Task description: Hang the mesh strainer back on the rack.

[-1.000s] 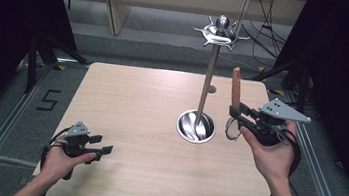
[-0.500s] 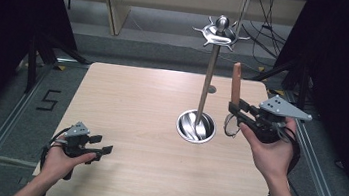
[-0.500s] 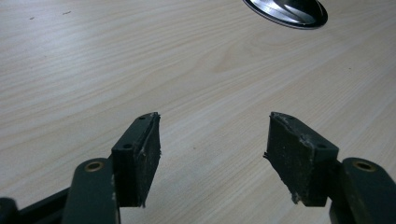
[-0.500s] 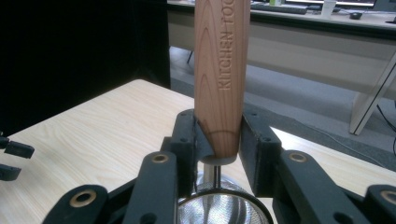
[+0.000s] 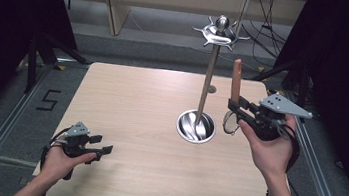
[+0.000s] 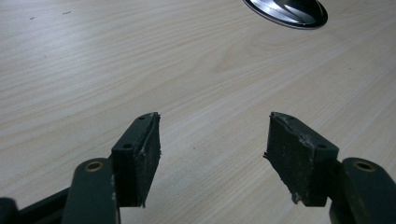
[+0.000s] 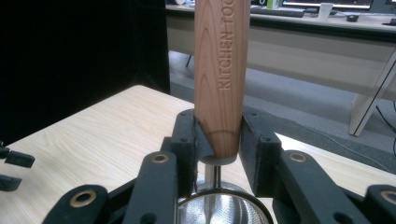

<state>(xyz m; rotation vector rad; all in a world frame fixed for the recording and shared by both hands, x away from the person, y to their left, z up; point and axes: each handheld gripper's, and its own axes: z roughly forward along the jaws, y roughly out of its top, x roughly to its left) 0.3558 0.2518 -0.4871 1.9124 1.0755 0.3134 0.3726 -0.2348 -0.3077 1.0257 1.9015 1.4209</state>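
The strainer [image 7: 223, 205] is in the right gripper [image 5: 236, 107], held in the air over the right part of the table [image 5: 126, 102]. Its wooden handle [image 7: 220, 70] stands upright; it is smooth, rounded, reddish-brown, with letters pressed into the grain. The 2 black jaws are clamped on the lower end of this handle, one on each side. Under the handle a thin metal neck goes down to a round bowl of fine shiny mesh.

Just beside it, toward the table middle, stands a metal rack [image 5: 209, 77]: a slim polished pole on a round mirror-like base, with a flat star-shaped top that has short prongs.

The left gripper [image 5: 101, 144] rests low near the front left corner of the table, well apart from the rack. Its jaws stand apart with only the pale wood between them. Their ribbed pads [image 6: 148, 154] look worn at the edges.
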